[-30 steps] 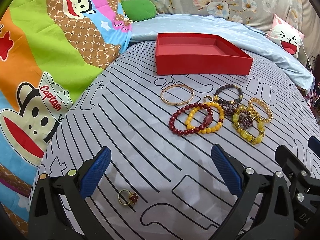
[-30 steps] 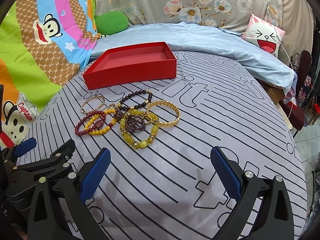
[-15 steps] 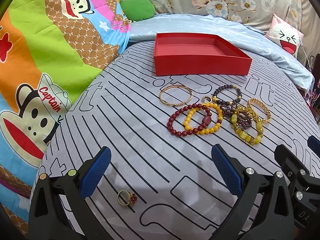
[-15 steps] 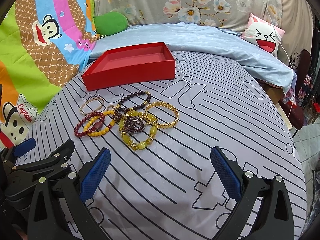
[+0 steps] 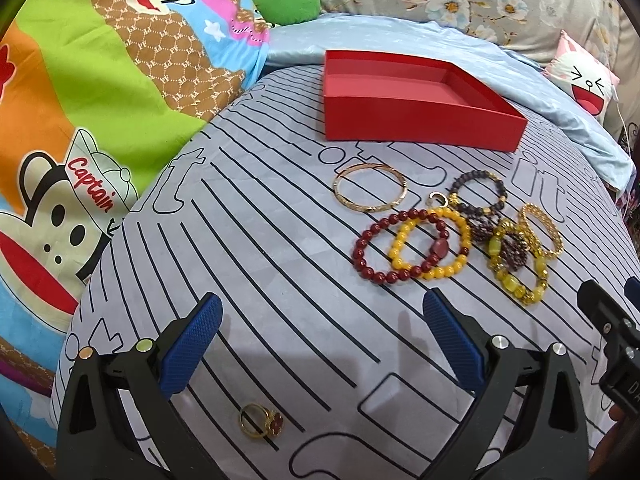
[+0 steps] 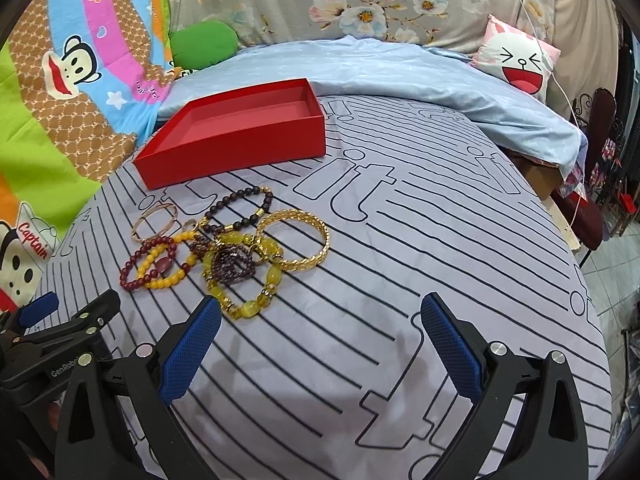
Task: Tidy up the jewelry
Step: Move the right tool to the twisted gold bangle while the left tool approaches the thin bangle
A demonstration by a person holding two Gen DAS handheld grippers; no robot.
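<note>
Both tools are spread wide with nothing between the blue pads. The left tool (image 5: 320, 332) hovers low over the bed (image 5: 280, 280), and a gold ring (image 5: 262, 426) with a dark red stone lies on the sheet close in, nearer its left finger. The right tool (image 6: 320, 332) hangs beside it over bare sheet. The sheet is pale grey with black stripes and outlined letters.

Further out is the bracelet pile (image 6: 228, 248): red beads (image 5: 376, 248) and yellow beads (image 5: 430, 248) overlapping, chunky yellow-green stones (image 5: 516, 276), dark beads (image 5: 476, 192), a thin gold bangle (image 5: 370, 192) and a gold chain bangle (image 6: 298, 238), with a small gold ring (image 5: 439, 199) in between.

Past that sits an open red box (image 5: 416, 108), nothing in it. Behind are a light blue blanket (image 6: 380, 68), a cartoon monkey quilt (image 5: 80, 120), a green cushion (image 6: 202, 44), a floral backdrop (image 6: 360, 0) and a laughing-face pillow (image 6: 520, 60). Tiled floor (image 6: 616, 260) shows off the right edge.
</note>
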